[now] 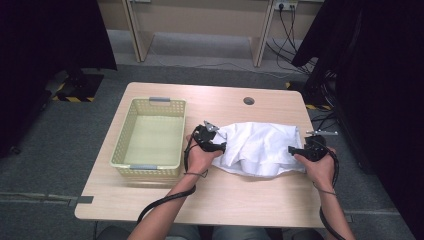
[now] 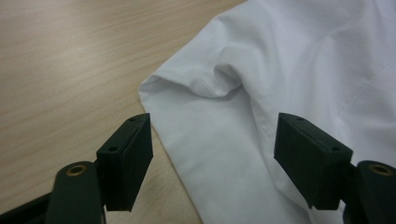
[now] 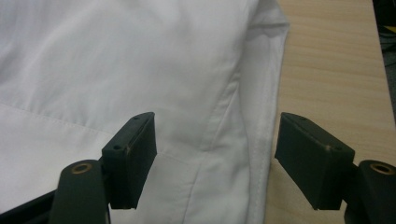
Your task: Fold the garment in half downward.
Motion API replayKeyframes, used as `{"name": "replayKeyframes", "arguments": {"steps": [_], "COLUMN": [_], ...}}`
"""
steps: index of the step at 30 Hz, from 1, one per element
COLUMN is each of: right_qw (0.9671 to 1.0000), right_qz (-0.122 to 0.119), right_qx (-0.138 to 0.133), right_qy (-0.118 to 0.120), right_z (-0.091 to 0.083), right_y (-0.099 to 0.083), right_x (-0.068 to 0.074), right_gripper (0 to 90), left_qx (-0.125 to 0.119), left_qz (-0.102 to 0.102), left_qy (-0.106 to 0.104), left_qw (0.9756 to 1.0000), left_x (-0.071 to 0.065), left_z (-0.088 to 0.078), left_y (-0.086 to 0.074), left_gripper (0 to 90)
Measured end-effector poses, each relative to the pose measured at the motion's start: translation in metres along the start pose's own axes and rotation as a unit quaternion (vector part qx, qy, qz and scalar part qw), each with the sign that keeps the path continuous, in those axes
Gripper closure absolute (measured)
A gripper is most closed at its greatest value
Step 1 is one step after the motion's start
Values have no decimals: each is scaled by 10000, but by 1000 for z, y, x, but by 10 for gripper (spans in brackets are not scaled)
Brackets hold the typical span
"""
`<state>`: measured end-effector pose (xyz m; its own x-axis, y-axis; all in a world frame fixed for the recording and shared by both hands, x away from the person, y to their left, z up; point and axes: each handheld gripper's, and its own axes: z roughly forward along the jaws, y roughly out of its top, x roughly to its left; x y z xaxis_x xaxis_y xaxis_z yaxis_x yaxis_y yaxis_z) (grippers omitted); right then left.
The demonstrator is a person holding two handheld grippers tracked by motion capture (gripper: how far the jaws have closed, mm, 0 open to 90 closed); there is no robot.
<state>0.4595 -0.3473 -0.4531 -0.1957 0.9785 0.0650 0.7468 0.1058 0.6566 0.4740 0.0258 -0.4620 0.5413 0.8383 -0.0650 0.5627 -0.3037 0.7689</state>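
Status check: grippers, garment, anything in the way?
Both grippers, left and right, open at white shirt edges. Shirt crumpled on table, unheld. Basket left, nothing blocking.

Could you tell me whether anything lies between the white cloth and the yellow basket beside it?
Nothing visible on the table does. The white cloth lies right of the basket with bare wood between; only the person's left gripper sits at that edge, its jaws open over the cloth's corner. The right gripper is open at the far edge.

Basket (image 1: 150, 137) blocks the left; table (image 1: 250, 197) front lies bare.
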Motion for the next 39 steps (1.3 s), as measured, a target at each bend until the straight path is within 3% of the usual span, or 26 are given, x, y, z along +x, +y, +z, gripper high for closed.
{"name": "replayKeyframes", "arguments": {"steps": [4, 7, 12, 14, 17, 25, 31, 39], "right_qw": [9999, 9998, 9994, 9993, 9992, 9993, 9992, 9992], "right_qz": [-7, -70, -240, -297, -303, -315, -348, -374], "right_qx": [136, 180, 213, 193, 198, 121, 117, 112], "right_qy": [-28, -52, -126, -138, -138, -139, -128, -107], "right_z": [7, 15, 18, 18, 19, 20, 22, 23], "right_y": [2, 4, 6, 6, 6, 5, 7, 7], "right_x": [3, 5, 9, 9, 10, 12, 15, 15], "right_gripper": [291, 285, 284, 283, 284, 285, 286, 286], "left_qx": [119, 191, 161, 156, 69, -28, -76, -121], "left_qz": [-132, -289, -337, -276, 13, 0, -93, -124], "left_qy": [71, -15, 3, -30, 74, 179, 76, 53], "left_qw": [9998, 9994, 9993, 9995, 9999, 9998, 9999, 9998], "left_x": [4, 6, 6, 5, 4, 5, 2, 2], "left_z": [6, 13, 18, 19, 20, 19, 21, 21], "left_y": [-3, -5, -4, -3, -4, -6, -6, -6], "left_gripper": [252, 250, 248, 287, 385, 654, 840, 884]}}
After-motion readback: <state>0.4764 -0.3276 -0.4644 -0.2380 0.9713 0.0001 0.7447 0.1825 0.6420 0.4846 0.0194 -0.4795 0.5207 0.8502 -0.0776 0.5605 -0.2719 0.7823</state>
